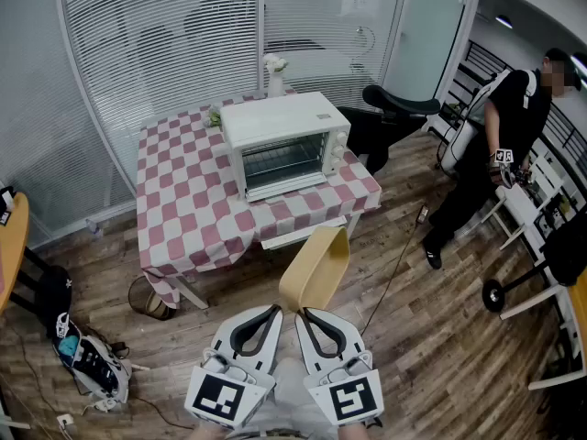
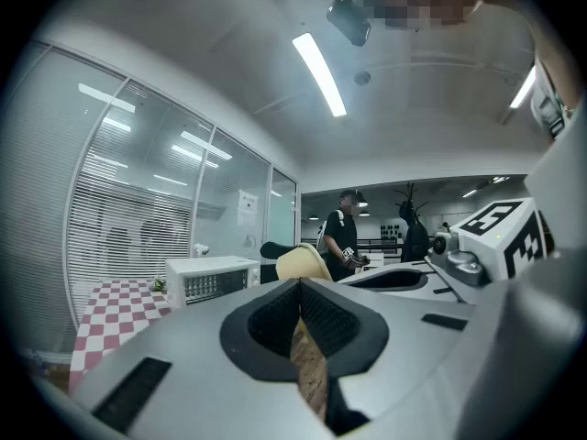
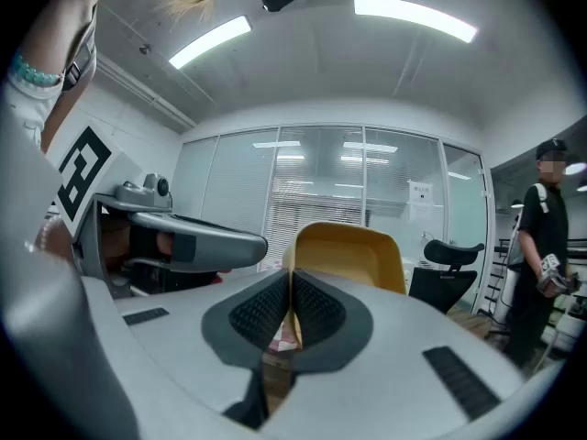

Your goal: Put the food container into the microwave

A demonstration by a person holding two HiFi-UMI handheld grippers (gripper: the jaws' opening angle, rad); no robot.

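Microwave (image 1: 284, 143) is farthest out; nearest first. Left gripper (image 1: 275, 312) and right gripper (image 1: 304, 313) are held low, side by side, almost touching. Both sets of fingers are closed tip to tip, nothing between them. Yellow chair (image 1: 316, 266) just beyond the fingertips. Well ahead, checkered counter (image 1: 188, 200) carries the microwave, door shut. Person (image 1: 509, 126) far right of the fingers.

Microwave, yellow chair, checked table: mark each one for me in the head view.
microwave (image 1: 280, 117), head view, on its white top panel.
yellow chair (image 1: 316, 266), head view, on its curved shell.
checked table (image 1: 188, 204), head view, on bare cloth left of the microwave.
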